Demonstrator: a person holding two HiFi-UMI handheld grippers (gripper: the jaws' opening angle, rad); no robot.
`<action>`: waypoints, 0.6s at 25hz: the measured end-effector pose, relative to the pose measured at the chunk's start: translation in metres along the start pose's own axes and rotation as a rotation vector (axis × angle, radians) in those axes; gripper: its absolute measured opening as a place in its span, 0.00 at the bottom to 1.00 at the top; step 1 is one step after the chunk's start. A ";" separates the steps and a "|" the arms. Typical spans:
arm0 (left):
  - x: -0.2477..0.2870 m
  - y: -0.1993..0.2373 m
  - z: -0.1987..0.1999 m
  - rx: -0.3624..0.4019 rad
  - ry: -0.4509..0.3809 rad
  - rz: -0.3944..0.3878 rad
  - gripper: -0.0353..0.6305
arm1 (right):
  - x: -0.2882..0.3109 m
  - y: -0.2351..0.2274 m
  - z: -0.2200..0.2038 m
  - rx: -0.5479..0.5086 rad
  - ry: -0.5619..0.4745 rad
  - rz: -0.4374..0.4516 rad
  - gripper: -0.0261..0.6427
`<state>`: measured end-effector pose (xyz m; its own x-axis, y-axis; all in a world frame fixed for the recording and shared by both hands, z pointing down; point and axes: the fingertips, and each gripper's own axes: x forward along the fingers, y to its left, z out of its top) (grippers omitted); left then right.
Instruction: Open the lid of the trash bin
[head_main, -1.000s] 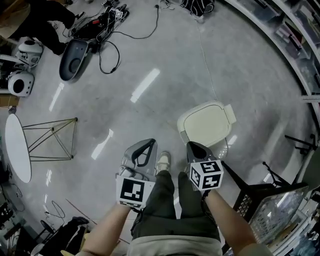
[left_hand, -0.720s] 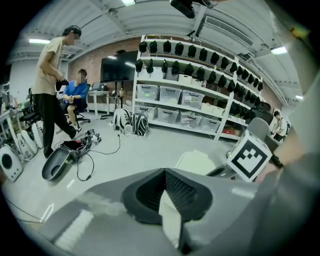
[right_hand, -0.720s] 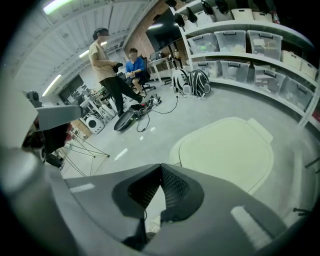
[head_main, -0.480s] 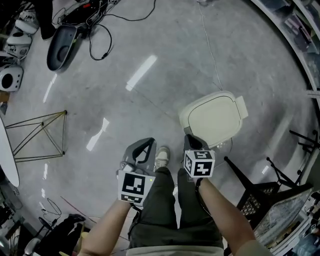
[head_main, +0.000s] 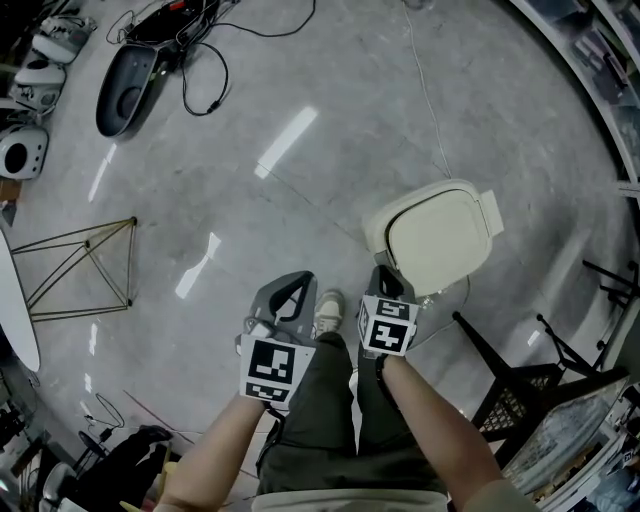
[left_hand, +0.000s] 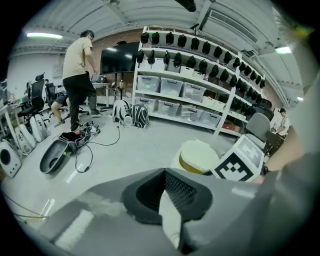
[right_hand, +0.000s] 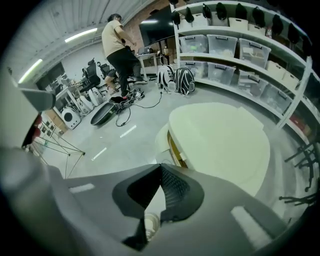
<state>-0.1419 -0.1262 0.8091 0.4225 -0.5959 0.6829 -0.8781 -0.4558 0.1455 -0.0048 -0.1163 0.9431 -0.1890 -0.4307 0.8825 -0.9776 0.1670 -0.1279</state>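
The trash bin stood on the grey floor just ahead of the person's feet, to the right of the middle in the head view, its cream lid lying flat and closed over the body. The right tool was held low at the bin's near edge, its tip overlapping the front rim from above; whether it touched the bin could not be told. In the right gripper view the right tool had its jaws drawn together with nothing between them, and the lid filled the space just beyond, a yellowish band showing under its front lip. The left tool hung beside the right one, apart from the bin and above a pale shoe. The left gripper view showed the left tool likewise pressed closed and empty, with the bin ahead and to the right, next to the right tool's marker cube. Farther off on the floor lay a dark oval shell among black cables, and a thin wire frame stood at the left. A black folding stand stood near the bin on the right. In the background a person in a beige shirt stood beside long shelves of storage boxes.
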 end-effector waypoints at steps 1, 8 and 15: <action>-0.002 0.000 0.002 0.003 0.000 -0.001 0.06 | -0.001 0.000 0.001 0.010 0.002 0.005 0.04; -0.025 -0.001 0.032 0.017 0.000 -0.004 0.06 | -0.040 0.004 0.030 0.013 -0.020 0.048 0.04; -0.050 -0.012 0.099 0.059 -0.042 -0.017 0.06 | -0.112 -0.007 0.086 0.028 -0.096 0.080 0.04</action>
<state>-0.1307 -0.1566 0.7018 0.4478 -0.6144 0.6497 -0.8563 -0.5038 0.1137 0.0157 -0.1458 0.8059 -0.2730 -0.5005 0.8216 -0.9610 0.1803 -0.2096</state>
